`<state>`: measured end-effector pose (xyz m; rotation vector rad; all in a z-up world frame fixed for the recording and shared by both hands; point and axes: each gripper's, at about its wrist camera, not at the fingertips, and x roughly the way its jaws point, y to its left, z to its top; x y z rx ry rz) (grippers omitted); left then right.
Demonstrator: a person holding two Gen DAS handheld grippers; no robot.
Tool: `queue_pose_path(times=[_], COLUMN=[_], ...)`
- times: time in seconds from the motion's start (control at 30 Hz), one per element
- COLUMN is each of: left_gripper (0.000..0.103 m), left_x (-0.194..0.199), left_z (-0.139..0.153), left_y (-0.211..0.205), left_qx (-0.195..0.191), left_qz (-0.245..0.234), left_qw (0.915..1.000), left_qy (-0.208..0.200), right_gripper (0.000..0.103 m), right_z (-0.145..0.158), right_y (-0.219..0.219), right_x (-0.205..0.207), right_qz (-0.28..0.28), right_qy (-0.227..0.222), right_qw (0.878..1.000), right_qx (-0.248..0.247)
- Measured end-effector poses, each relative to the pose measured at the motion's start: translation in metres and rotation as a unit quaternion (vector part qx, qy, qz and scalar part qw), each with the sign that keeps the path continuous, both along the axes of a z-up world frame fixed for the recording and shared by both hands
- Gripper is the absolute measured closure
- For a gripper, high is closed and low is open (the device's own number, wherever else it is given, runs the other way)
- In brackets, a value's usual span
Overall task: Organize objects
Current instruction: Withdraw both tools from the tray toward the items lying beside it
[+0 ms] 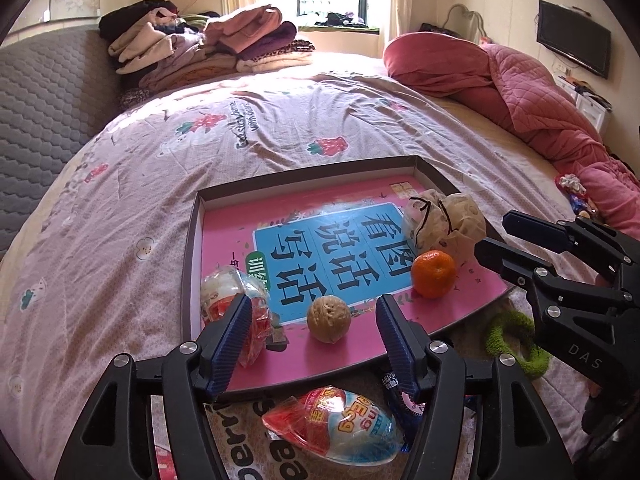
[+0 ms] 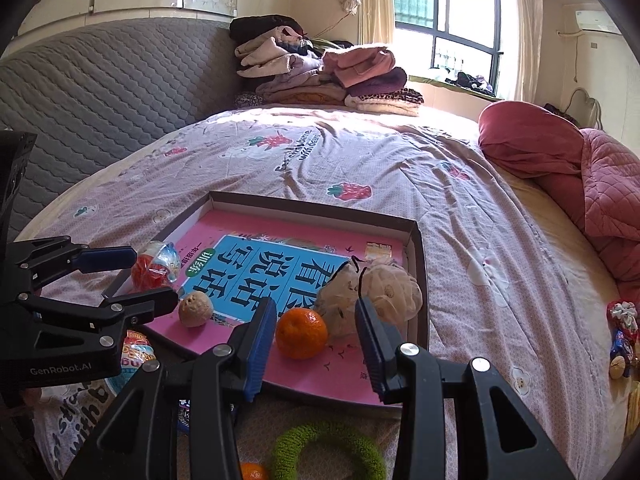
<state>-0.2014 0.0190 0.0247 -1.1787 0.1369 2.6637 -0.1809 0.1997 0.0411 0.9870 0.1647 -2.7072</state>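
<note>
Left wrist view: the left gripper (image 1: 314, 344) hangs released, nothing between its fingers.
Walnut (image 1: 329, 319): on the pink book (image 1: 320, 360) inside the shallow box (image 1: 192, 264), near the front edge.
Orange (image 1: 434, 274): right of the walnut, just before a drawstring pouch (image 1: 440, 220).
Wrapped egg toy (image 1: 334, 426): on the bed (image 1: 200, 140), outside the box.
Right wrist view: the right gripper (image 2: 316, 354) is spread, empty, above the orange (image 2: 301, 333).
Green ring (image 2: 328, 454): on the bedspread, before the box (image 2: 420, 280).
</note>
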Motion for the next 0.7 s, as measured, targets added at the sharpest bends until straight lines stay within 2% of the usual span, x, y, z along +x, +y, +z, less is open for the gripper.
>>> queue_pose_path(times=[0.3,0.7], left_gripper=[0.037,0.037], left_x=[0.003,0.010], left_z=[0.009,0.012], left_y=[-0.010,-0.009], left_qx=[0.009,0.000], left_qz=[0.015,0.018], left_qw=[0.9998,0.9998], left_qy=[0.008,0.013], right_gripper=[0.062,0.062], right_z=[0.013,0.029], right_y=[0.001,0.002], right_x=[0.007,0.020], right_qz=[0.003,0.007], right_qy=[0.021,0.042], right_qw=[1.000,0.999], right_qx=[-0.002,-0.012])
